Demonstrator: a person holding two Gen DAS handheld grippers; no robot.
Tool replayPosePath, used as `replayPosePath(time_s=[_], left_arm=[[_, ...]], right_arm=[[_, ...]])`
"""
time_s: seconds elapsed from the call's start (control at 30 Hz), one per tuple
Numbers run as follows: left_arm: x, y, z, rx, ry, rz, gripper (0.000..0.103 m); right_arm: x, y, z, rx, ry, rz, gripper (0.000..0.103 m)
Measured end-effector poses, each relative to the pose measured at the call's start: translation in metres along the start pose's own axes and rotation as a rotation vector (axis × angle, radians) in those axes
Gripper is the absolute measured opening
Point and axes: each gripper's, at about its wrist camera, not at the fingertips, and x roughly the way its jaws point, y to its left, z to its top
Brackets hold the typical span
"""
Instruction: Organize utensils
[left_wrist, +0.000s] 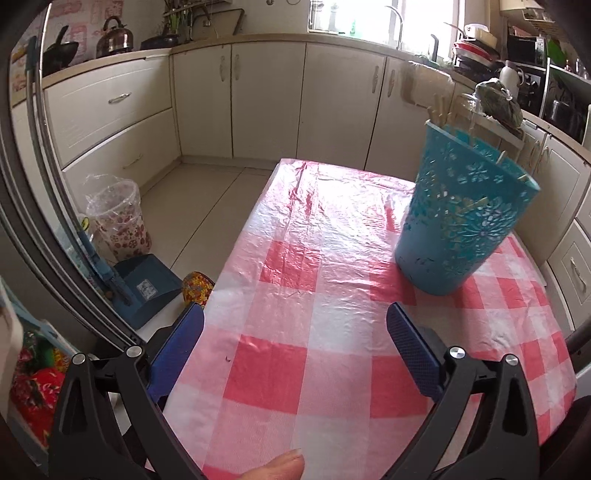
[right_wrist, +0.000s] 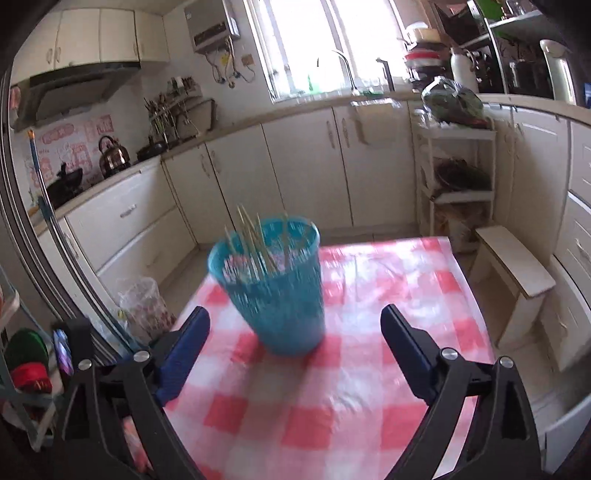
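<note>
A teal perforated holder (left_wrist: 463, 218) stands upright on the red-and-white checked tablecloth (left_wrist: 295, 277), with several wooden chopsticks (left_wrist: 439, 110) sticking out of its top. My left gripper (left_wrist: 295, 332) is open and empty, low over the cloth, with the holder ahead to its right. In the right wrist view the holder (right_wrist: 273, 288) stands just ahead of my right gripper (right_wrist: 295, 328), which is open and empty; the chopsticks (right_wrist: 255, 240) lean inside it. This view is motion-blurred.
The table's left edge (left_wrist: 236, 243) drops to the floor, where a plastic-lined bin (left_wrist: 118, 218) and a blue dustpan (left_wrist: 147, 284) stand. A white shelf rack (right_wrist: 456, 177) and a low stool (right_wrist: 513, 266) stand past the table's far right. Cabinets (left_wrist: 266, 99) line the walls.
</note>
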Motion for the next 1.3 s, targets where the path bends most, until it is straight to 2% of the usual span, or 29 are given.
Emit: replayPosePath(time_s=[0.1, 0.23, 0.33, 0.47, 0.63, 0.7, 0.83, 0.93, 1.07, 1.3], left_arm=[[-0.043, -0.002, 0.001, 0.031, -0.002, 0.001, 0.095], [-0.099, -0.011, 0.001, 0.084, -0.005, 0.003, 0.095], [-0.146, -0.019, -0.001, 0.127, -0.064, 0.011, 0.095], [-0.202, -0.026, -0.003, 0.172, -0.106, -0.004, 0.095], [-0.267, -0.032, -0.011, 0.211, -0.158, -0.002, 0.095], [-0.294, -0.033, -0.019, 0.209, -0.194, -0.014, 0.095], [-0.326, -0.032, -0.037, 0.195, -0.206, -0.054, 0.095], [-0.338, -0.034, -0.049, 0.217, -0.214, -0.029, 0.095], [-0.350, -0.027, -0.057, 0.201, -0.229, 0.002, 0.095], [-0.377, -0.018, -0.062, 0.178, -0.280, 0.003, 0.095]], right_arm=[[-0.011, -0.010, -0.041, 0.058, 0.122, -0.040, 0.091], [-0.033, -0.005, -0.056, 0.066, 0.165, -0.064, 0.091], [-0.063, 0.008, -0.043, 0.034, 0.105, -0.076, 0.095], [-0.113, 0.027, -0.025, 0.008, 0.002, -0.041, 0.096], [-0.163, 0.041, -0.014, 0.012, -0.020, 0.021, 0.096], [-0.182, 0.046, -0.017, 0.014, -0.040, 0.020, 0.096], [-0.211, 0.048, -0.037, 0.057, -0.058, 0.011, 0.096], [-0.226, 0.055, -0.056, 0.076, -0.065, 0.007, 0.096], [-0.245, 0.074, -0.076, 0.033, -0.090, -0.001, 0.096], [-0.276, 0.085, -0.081, 0.005, -0.204, -0.004, 0.096]])
